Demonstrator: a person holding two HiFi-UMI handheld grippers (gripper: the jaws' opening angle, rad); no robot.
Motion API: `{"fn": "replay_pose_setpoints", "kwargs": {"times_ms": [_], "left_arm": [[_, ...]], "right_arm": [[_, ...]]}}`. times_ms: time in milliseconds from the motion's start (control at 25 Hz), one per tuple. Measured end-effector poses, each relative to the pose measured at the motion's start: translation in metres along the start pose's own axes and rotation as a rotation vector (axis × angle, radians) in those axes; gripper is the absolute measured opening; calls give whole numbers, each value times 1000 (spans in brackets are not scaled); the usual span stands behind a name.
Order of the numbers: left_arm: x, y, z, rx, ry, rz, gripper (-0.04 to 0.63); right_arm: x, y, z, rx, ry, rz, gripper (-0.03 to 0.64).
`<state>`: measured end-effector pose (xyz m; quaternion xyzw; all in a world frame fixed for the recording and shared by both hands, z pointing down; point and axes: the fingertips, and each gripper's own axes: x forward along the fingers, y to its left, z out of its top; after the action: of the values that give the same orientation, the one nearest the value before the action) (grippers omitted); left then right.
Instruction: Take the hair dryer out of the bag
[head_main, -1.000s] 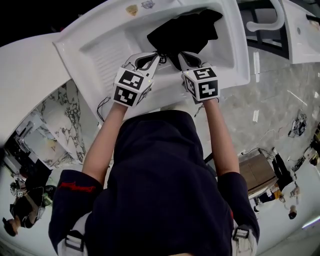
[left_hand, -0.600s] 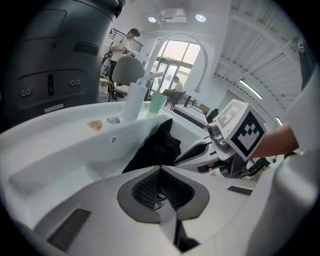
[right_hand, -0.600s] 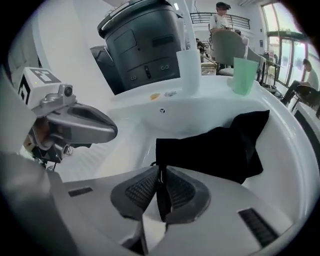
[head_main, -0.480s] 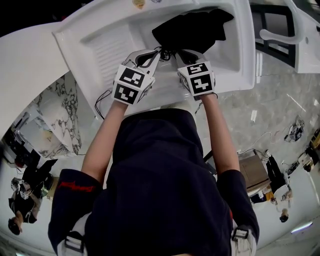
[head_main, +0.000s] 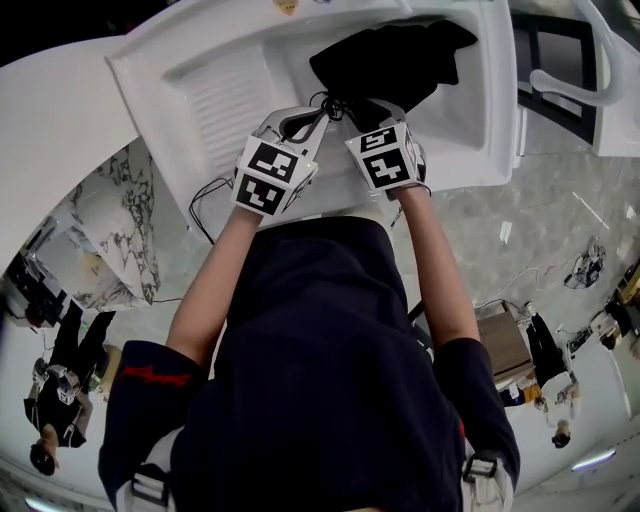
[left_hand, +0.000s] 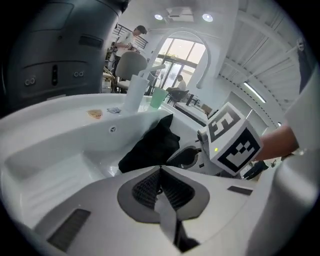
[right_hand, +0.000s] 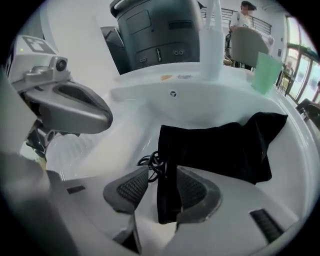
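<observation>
Both at the bag (head_main: 390, 60) mouth, my left gripper (head_main: 318, 112) pressed together, right gripper (right_hand: 162, 181) opening round its edge (cord (right_hand: 150, 162) too); next, I'd regrip to widen it.

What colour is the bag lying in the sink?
Plain black, with no visible pattern. The bag shows best in the right gripper view.

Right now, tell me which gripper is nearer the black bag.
Right. The right gripper, jaws opening, straddles the black bag at its near edge; the left gripper, shut, sits just short of it.

Black bag (head_main: 390, 62), white sink (head_main: 215, 85), pale green cup (right_hand: 265, 72), grey-veined white marble floor (head_main: 115, 250), navy shirt (head_main: 320, 350) with red sleeve stripe.
</observation>
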<state>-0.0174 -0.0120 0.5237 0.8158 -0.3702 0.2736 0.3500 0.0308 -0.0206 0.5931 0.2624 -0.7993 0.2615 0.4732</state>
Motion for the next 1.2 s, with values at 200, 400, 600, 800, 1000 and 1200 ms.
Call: {"fn": "replay_pose_setpoints", "kwargs": {"times_ms": [200, 400, 600, 800, 1000, 1200], "left_arm": [[0, 4, -1, -13, 1, 6, 15], [1, 8, -3, -23, 4, 14, 15], [4, 5, -3, -24, 10, 8, 15], [7, 4, -3, -28, 13, 6, 15], [8, 7, -2, -29, 11, 11, 15], [11, 8, 4, -24, 10, 12, 15]], "right_arm": [[7, 1, -4, -21, 32, 2, 167], [11, -4, -3, -6, 47, -7, 167], [11, -6, -4, 5, 51, -17, 114], [10, -10, -4, 18, 54, -27, 74], [11, -12, -4, 10, 56, -35, 60], [10, -12, -4, -11, 63, -32, 57]]}}
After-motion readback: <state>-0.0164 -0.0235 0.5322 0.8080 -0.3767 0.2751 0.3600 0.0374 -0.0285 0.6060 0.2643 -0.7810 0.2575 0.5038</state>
